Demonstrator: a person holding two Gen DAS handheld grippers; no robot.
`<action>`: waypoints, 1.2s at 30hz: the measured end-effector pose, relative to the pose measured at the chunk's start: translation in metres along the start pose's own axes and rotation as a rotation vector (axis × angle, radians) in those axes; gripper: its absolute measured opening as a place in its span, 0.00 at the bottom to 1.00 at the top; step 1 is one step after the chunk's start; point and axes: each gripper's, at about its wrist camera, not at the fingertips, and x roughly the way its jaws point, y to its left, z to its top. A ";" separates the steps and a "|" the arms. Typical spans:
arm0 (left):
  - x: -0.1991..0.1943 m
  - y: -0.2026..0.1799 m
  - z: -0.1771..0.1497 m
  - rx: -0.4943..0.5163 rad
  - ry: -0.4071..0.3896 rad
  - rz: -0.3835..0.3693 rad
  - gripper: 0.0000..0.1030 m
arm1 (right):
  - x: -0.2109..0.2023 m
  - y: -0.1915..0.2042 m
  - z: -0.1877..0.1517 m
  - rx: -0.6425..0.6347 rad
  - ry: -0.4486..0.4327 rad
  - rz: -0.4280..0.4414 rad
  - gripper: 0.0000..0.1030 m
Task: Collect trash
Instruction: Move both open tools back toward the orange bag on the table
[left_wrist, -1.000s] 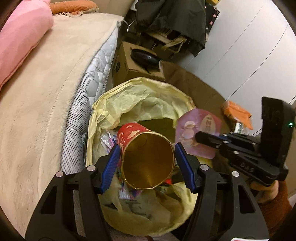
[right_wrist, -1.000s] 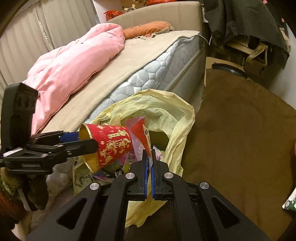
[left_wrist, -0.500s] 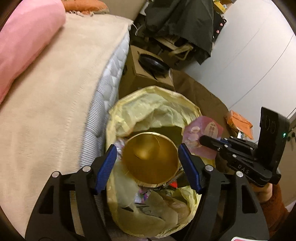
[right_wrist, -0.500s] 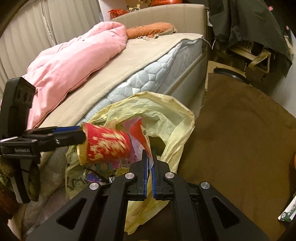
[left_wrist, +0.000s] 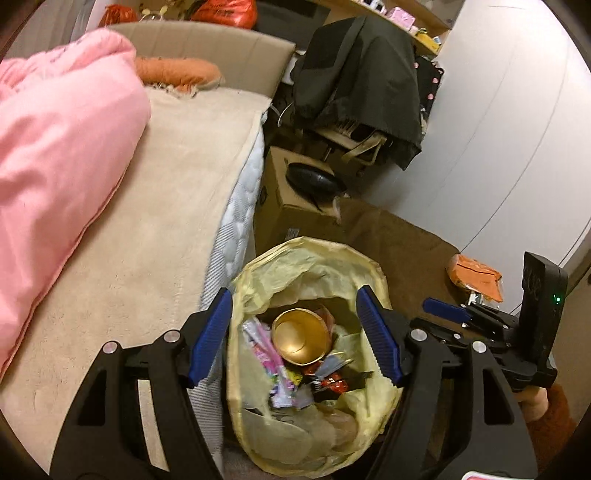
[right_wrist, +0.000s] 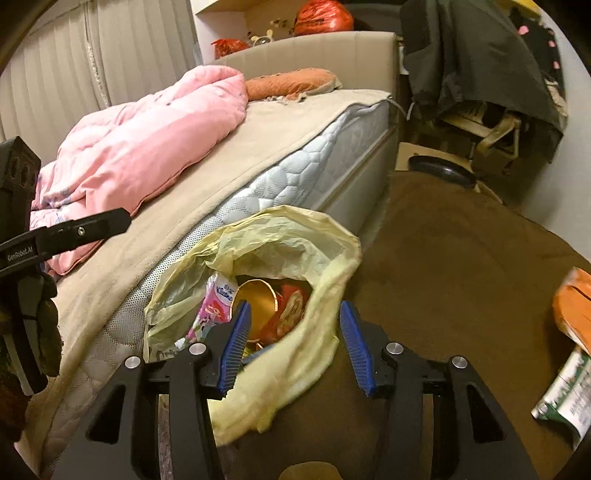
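A yellow trash bag (left_wrist: 314, 258) stands open on the floor beside the bed; it also shows in the right wrist view (right_wrist: 295, 236). A red cup with a gold inside (left_wrist: 299, 336) lies in it among several wrappers, and shows in the right wrist view (right_wrist: 256, 304). My left gripper (left_wrist: 295, 332) is open and empty above the bag mouth. My right gripper (right_wrist: 291, 343) is open and empty over the bag's near rim; it also shows in the left wrist view (left_wrist: 447, 310).
A bed with a beige cover (left_wrist: 147, 221) and pink duvet (left_wrist: 55, 147) is at the left. A cardboard box (left_wrist: 291, 210) stands behind the bag. An orange packet (left_wrist: 476, 277) and a green-white carton (right_wrist: 565, 398) lie on the brown rug (right_wrist: 461, 258).
My left gripper has opened and the red cup has dropped into the bag. My right gripper has opened and let go of the pink wrapper, which now lies in the bag.
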 end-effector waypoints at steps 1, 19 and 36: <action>-0.002 -0.007 -0.001 0.009 -0.005 0.000 0.64 | -0.008 -0.004 -0.003 0.007 -0.009 -0.014 0.46; 0.063 -0.181 -0.027 0.246 0.089 -0.192 0.64 | -0.134 -0.127 -0.091 0.169 -0.110 -0.185 0.65; 0.150 -0.281 -0.026 0.419 0.159 -0.232 0.65 | -0.154 -0.238 -0.058 0.117 -0.134 -0.385 0.65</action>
